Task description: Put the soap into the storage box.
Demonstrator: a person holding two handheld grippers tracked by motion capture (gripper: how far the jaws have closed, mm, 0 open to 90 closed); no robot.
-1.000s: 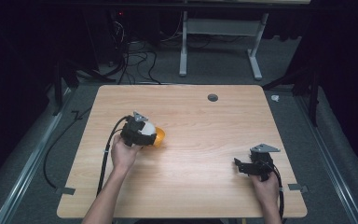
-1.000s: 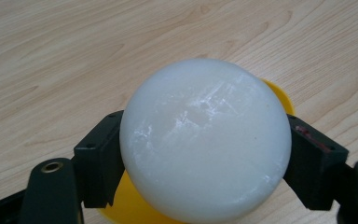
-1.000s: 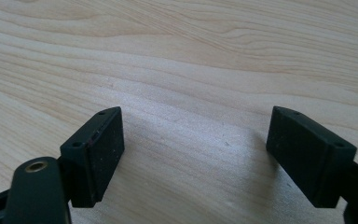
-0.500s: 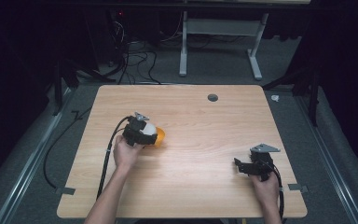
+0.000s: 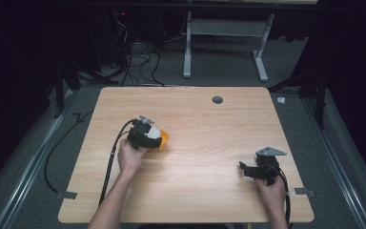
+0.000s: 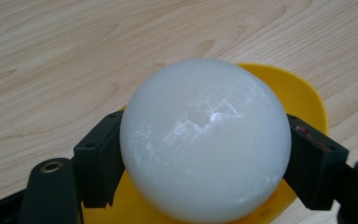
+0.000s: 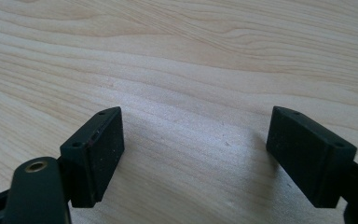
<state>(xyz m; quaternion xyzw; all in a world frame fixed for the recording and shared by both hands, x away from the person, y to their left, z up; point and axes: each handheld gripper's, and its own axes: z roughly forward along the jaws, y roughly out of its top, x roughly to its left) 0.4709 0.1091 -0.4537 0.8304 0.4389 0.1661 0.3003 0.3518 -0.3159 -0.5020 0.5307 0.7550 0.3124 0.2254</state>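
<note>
Pale wood grain under the right hand-held gripper (image 7: 193, 158), near the front right of the counter (image 5: 200, 124): jaws wide apart, nothing between them, just above or on the surface, cannot tell which. Farther in, on the left half, left hand-held gripper (image 6: 205, 154) closed on white ball (image 6: 205, 140), one black jaw touching each side. Ball seated over yellow bowl (image 6: 303, 93), rim visible behind and beneath; whether resting in the bowl or held slightly above, cannot tell. Nothing else inside the bowl. Judged about halfway: ball at the bowl, grip not yet released. Left to do, probably: opening the jaws, drawing the hand away. Beyond, bare counter and a dark round grommet (image 5: 217, 99) near the far edge.
</note>
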